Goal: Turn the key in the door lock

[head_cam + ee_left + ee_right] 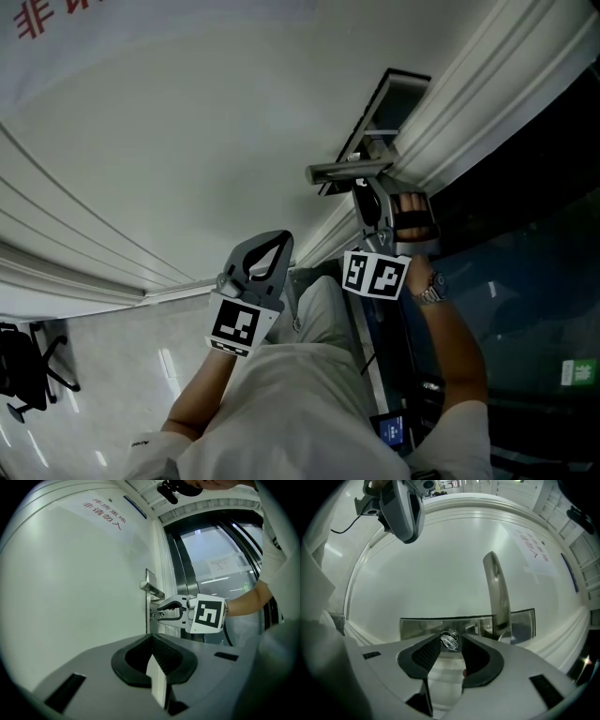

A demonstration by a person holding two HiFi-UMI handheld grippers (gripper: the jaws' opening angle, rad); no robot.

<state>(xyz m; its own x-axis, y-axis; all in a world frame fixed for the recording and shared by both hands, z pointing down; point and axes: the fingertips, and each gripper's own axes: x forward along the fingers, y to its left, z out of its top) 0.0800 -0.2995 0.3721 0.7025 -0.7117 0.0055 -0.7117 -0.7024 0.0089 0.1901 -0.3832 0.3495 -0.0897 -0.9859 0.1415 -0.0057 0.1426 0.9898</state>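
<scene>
there, key (450, 641) level, tip in lock (412, 629)

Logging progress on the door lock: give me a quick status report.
Left gripper shut, empty, back from the door. Right gripper open, jaws either side of the key in the lock. Handle clear, nothing blocking.

Before you stands a pale door (187, 141). Near its edge it carries a metal lock plate (422, 627), with a lever handle (497, 592) and a key (450, 641) in it. Higher up, a sheet with red characters (103, 515) is stuck on it.
</scene>
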